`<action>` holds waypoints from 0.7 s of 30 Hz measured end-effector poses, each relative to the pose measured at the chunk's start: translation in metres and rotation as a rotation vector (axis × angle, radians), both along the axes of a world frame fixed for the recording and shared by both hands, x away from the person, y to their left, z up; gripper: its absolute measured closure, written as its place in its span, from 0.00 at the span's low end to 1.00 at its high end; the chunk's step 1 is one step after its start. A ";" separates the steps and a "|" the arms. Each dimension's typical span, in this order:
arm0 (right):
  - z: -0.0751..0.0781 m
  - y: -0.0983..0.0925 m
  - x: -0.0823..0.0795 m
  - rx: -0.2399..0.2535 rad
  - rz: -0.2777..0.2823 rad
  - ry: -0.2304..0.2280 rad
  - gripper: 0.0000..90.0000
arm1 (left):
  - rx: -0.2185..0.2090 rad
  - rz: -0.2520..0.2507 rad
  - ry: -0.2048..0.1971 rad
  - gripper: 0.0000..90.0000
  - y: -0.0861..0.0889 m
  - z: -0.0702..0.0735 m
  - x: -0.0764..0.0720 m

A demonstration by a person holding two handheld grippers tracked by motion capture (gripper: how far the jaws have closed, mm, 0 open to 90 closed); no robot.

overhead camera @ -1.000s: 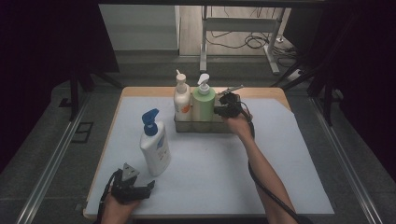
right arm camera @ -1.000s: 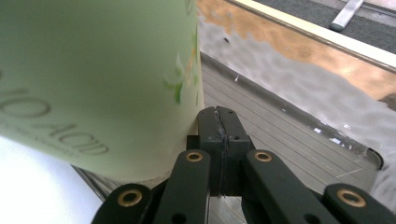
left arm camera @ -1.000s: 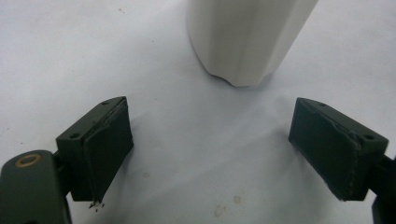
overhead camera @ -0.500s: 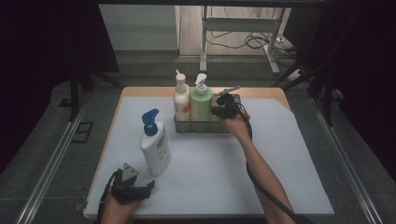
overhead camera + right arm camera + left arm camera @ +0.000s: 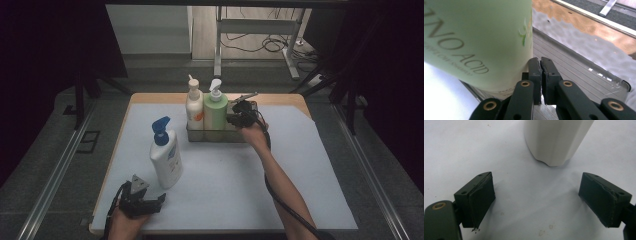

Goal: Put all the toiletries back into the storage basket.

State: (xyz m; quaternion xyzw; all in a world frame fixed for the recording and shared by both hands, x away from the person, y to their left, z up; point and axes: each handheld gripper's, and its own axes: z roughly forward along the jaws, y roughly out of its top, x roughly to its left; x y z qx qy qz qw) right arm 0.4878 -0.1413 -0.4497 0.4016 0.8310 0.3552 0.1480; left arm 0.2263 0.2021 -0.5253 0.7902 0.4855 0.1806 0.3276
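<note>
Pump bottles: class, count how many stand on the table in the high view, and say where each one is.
3. The white bottle with the blue pump stands alone on the sheet; the cream bottle and the green bottle stand side by side in the clear tray.

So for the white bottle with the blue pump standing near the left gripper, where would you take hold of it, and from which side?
Grip the white bottle across its body, below the blue pump, coming in level from the near side, where the open left gripper already faces its base. It stands upright and apart from the tray, so the sides are free; the pump head looks too irregular for a firm hold.
</note>
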 end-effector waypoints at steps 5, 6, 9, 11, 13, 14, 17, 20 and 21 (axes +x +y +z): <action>0.005 -0.003 -0.003 0.006 0.006 -0.008 0.91 | 0.001 0.000 0.000 0.14 0.000 0.000 0.000; 0.006 -0.003 -0.004 0.003 0.007 -0.013 0.90 | 0.001 0.001 0.000 0.14 0.000 0.000 0.000; 0.011 -0.005 -0.007 0.005 0.015 -0.024 0.88 | 0.001 0.000 0.000 0.14 0.000 0.000 0.000; 0.015 -0.006 -0.010 0.000 0.021 -0.030 0.87 | 0.001 0.000 0.000 0.14 0.000 0.000 0.000; 0.018 -0.007 -0.012 0.002 0.025 -0.034 0.85 | 0.001 0.000 0.000 0.14 0.000 0.000 0.000; 0.019 -0.008 -0.014 0.002 0.024 -0.038 0.85 | 0.001 0.000 0.000 0.14 0.000 0.000 0.000; 0.021 -0.009 -0.017 0.002 0.034 -0.042 0.81 | 0.001 0.000 0.001 0.14 0.000 0.000 0.000; 0.024 -0.011 -0.022 0.006 0.045 -0.040 0.78 | 0.002 0.000 0.001 0.14 0.000 0.000 0.000; 0.024 -0.011 -0.024 0.008 0.048 -0.037 0.76 | 0.002 0.000 0.000 0.14 0.000 0.000 0.000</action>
